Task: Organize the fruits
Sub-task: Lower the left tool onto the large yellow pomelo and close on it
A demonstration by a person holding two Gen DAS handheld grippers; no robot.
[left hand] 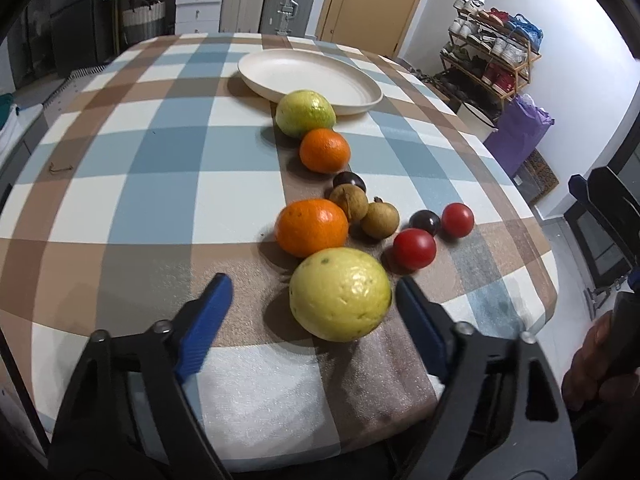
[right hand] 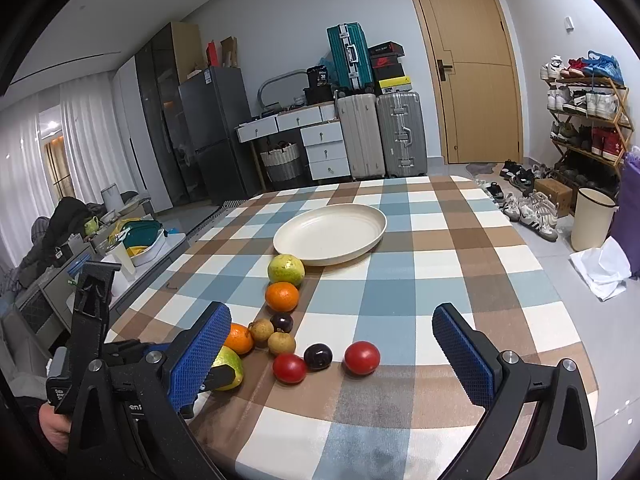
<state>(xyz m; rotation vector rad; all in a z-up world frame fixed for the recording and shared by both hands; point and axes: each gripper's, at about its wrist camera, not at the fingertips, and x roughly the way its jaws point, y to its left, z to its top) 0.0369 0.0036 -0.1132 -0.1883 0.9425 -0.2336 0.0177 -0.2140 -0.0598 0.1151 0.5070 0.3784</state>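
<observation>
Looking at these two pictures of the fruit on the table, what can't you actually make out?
- Near guava, right view: mostly hidden behind the right tool.
- Whether the left tool touches that guava: its fingers are blurred.
- Person: only a hand, cut off by the edge.
- Shoe rack: details too small.

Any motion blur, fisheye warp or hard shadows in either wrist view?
Left wrist view: the left tool's fingers are slightly smeared, the near yellow-green fruit stays fairly sharp and casts a soft shadow to its left; the table edge bows strongly. Right wrist view: sharp, the right tool crisp, light even, the door frame curved by the lens.
</observation>
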